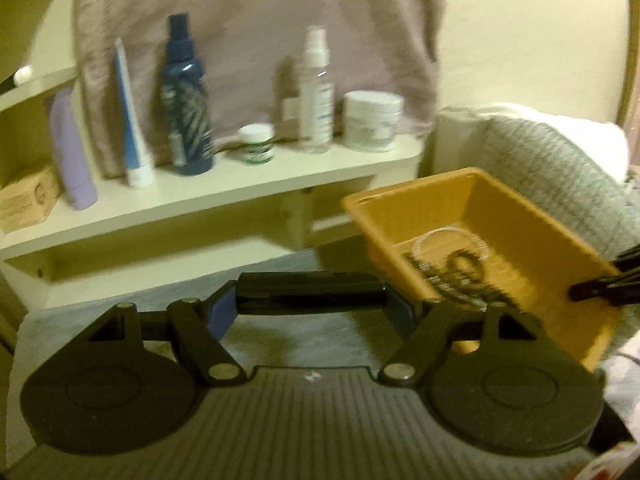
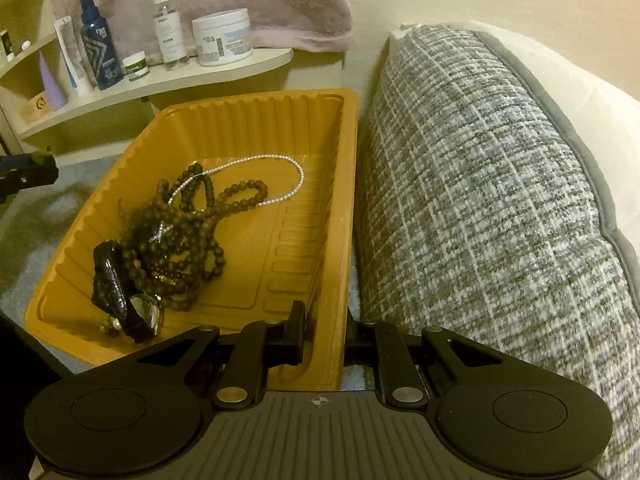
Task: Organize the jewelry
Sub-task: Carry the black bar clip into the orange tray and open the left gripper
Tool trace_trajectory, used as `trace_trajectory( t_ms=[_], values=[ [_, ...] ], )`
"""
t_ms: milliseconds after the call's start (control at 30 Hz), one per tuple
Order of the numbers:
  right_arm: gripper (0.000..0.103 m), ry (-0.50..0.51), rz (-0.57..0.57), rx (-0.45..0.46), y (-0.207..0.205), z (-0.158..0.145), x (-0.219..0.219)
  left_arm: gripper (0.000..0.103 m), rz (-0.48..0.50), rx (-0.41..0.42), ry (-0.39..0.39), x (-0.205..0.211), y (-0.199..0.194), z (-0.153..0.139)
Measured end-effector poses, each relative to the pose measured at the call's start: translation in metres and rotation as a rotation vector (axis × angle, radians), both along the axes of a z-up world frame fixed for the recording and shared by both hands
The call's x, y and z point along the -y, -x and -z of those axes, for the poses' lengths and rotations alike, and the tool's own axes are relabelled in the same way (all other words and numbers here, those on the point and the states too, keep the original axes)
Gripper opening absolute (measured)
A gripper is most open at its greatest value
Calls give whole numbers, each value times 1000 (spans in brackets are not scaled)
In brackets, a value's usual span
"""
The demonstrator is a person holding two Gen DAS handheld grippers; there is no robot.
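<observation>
My right gripper (image 2: 325,350) is pinched onto the near right wall of the ribbed mustard-yellow plastic tray (image 2: 344,184), one finger inside and one outside, low in the centre of the right wrist frame. In the tray's lower left lies the jewelry: a tangle of dark brown wooden bead necklaces (image 2: 180,240), a thin silver bead chain (image 2: 280,162) looping over it toward the tray's middle, and a black strap with a round glassy piece (image 2: 120,292) close to the near left corner. A grey-and-white woven cushion (image 2: 500,208) fills the right side of the frame, just beside the tray.

My left gripper (image 1: 312,300) sits in the lower middle of the left wrist frame, its jaws spread wide on a black bar-shaped object (image 1: 312,290) that spans the gap between them; I cannot tell what this is. To its right the tray appears tilted, with blurred beads inside.

On the cream shelf (image 1: 224,188) in the upper left of that frame stand a dark blue bottle (image 1: 186,96), a clear spray bottle (image 1: 318,88) and a white jar (image 1: 374,120), in front of a hanging mauve towel (image 1: 256,20).
</observation>
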State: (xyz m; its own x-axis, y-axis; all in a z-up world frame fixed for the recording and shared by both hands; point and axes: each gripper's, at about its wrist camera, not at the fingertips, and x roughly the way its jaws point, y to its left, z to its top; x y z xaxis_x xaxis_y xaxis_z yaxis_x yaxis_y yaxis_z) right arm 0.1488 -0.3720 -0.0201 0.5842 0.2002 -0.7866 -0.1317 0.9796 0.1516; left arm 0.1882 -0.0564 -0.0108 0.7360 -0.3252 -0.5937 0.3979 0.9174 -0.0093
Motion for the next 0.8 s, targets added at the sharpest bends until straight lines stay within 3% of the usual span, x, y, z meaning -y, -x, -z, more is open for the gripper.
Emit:
trace_trajectory(
  t_ms=[200,500,600,800],
  values=[
    [15,-32,-15,11,4,4,5,74,93,-2,56,18,10,-15],
    [16,-98,26,39,16,2,10,74,217,6,64,59,20,-26],
    [39,-87,34,60,22,-3,12,74,257,0,55,76,19,-24],
    [53,-32,51,135,42,-20,10,74,324,-24,7,111,17,-12]
  ],
)
